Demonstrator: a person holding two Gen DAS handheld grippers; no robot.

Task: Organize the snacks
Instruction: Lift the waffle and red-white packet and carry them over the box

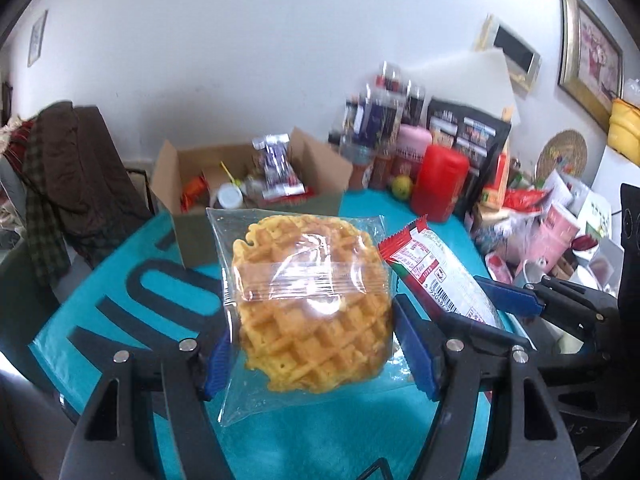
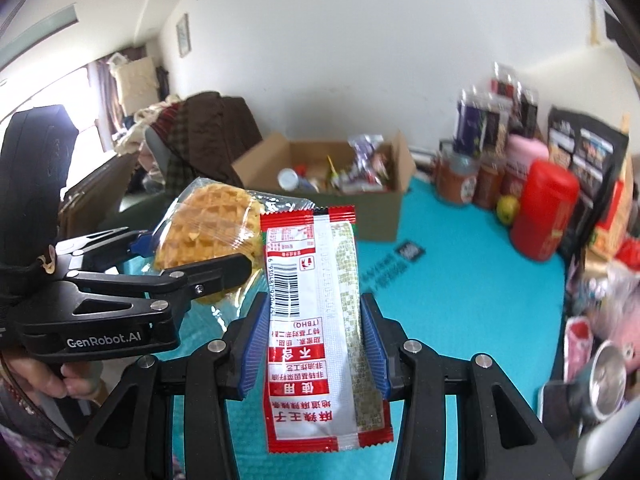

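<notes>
Teal tabletop (image 2: 460, 280) clear ahead | left hand-held gripper (image 1: 316, 344) pinching waffle pack (image 1: 308, 304) | right hand-held gripper (image 2: 312, 348) pinching red sachet (image 2: 320, 320)

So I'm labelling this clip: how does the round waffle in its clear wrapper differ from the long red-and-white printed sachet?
The waffle in its clear wrapper is round and golden, visible through the plastic; the red-and-white sachet is long, narrow and opaque, with printed text and a barcode. The left gripper holds the waffle, the right gripper the sachet. The left jaws stand wider. Both are sealed snacks held above the teal tablecloth.
</notes>
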